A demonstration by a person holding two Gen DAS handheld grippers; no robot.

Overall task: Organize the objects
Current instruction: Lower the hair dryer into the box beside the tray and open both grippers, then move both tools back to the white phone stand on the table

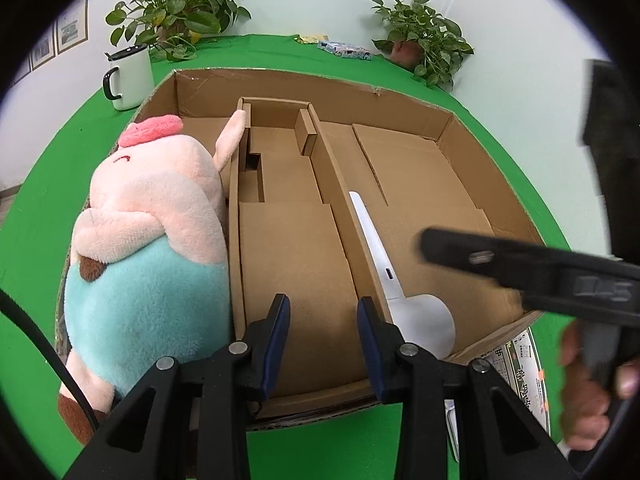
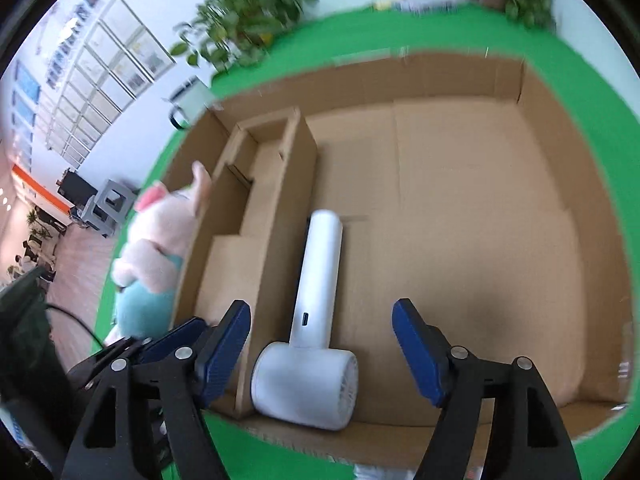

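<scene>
A large open cardboard box (image 1: 404, 108) with cardboard dividers (image 1: 332, 184) stands on a green table. A pink and teal plush pig (image 1: 148, 240) stands in its left compartment, also in the right wrist view (image 2: 160, 240). A white handheld fan (image 2: 316, 320) lies in the big right compartment against the divider; it also shows in the left wrist view (image 1: 400, 280). My left gripper (image 1: 323, 320) is open and empty above the box's near middle section. My right gripper (image 2: 322, 328) is open and empty, just above the fan, and shows blurred in the left wrist view (image 1: 520, 264).
A white mug (image 1: 128, 76) stands left behind the box. Two potted plants (image 1: 180, 12) (image 1: 420, 36) and small packets (image 1: 344, 49) sit at the table's far edge. A printed package (image 1: 524, 376) lies beside the box's near right corner.
</scene>
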